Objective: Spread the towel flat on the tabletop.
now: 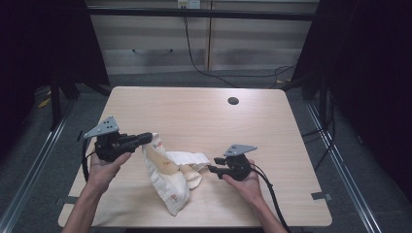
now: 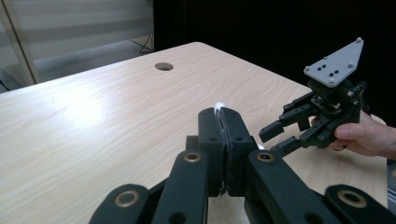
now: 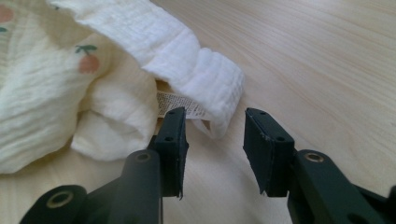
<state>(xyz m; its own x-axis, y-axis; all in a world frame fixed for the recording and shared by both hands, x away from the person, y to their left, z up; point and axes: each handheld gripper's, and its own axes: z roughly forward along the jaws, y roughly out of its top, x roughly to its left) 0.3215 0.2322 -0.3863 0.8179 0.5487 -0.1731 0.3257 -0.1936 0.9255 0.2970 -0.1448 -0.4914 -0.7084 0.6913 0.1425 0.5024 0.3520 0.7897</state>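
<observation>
High view: a pale wooden bench [image 1: 204,116] on grey flooring carries a cream garment [image 1: 167,174], between both tongs.

Left gripper view: left tongs [image 2: 224,135] pinch white cloth tight.

Right gripper view: right tongs [image 3: 215,140] gape, empty, beside the garment's white hem [image 3: 196,70].

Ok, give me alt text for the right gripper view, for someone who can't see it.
The right tongs stand open, aimed at the white ribbed edge of a cream cloth printed with small fruit, lying crumpled on a light wooden table. A small sewn-in label shows just past the tips; the jaws do not yet hold the cloth.
</observation>
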